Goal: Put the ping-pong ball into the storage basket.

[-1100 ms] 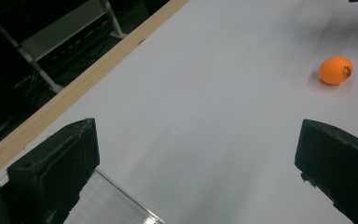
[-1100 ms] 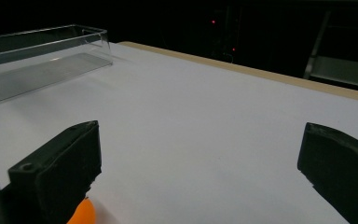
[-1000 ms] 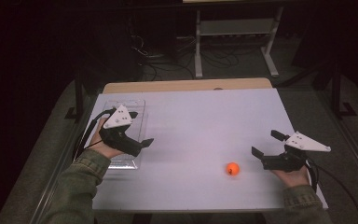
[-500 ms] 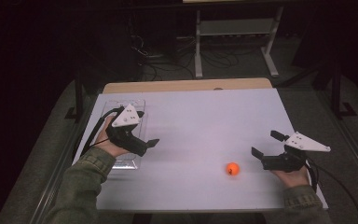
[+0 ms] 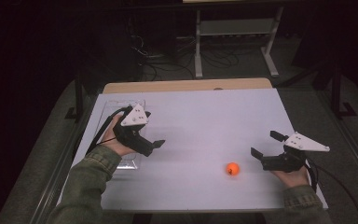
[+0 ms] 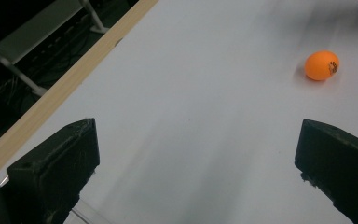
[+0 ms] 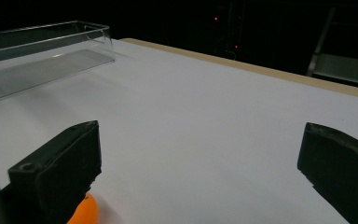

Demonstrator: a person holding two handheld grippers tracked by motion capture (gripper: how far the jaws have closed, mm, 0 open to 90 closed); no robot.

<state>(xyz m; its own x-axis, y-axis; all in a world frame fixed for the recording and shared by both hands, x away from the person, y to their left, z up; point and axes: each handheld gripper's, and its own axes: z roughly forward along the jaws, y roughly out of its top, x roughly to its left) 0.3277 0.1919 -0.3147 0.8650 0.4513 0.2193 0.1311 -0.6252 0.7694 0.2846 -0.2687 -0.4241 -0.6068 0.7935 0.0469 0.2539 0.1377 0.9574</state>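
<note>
An orange ball (image 5: 233,169) lies on the white table (image 5: 205,121), right of centre and near the front. My right gripper (image 5: 265,144) hovers just right of the ball, open and holding nothing. In the right gripper view the ball (image 7: 86,212) peeks out from behind the left jaw, low in the frame. My left gripper (image 5: 153,145) is held over the table's left side, above a clear tray (image 5: 109,106), and it is open and holds nothing. The left gripper view has the ball (image 6: 321,65) far ahead at the upper right, well beyond the wide-apart jaws.
The clear plastic tray (image 7: 51,51) stands along the table's left edge. A bare wooden strip (image 5: 186,86) runs along the far edge. Beyond the table, a metal stand (image 5: 233,32) and cables lie on the dark floor.
My left gripper has shifted to the right, off the tray toward the table's middle. The right gripper and the ball have stayed where they were.
</note>
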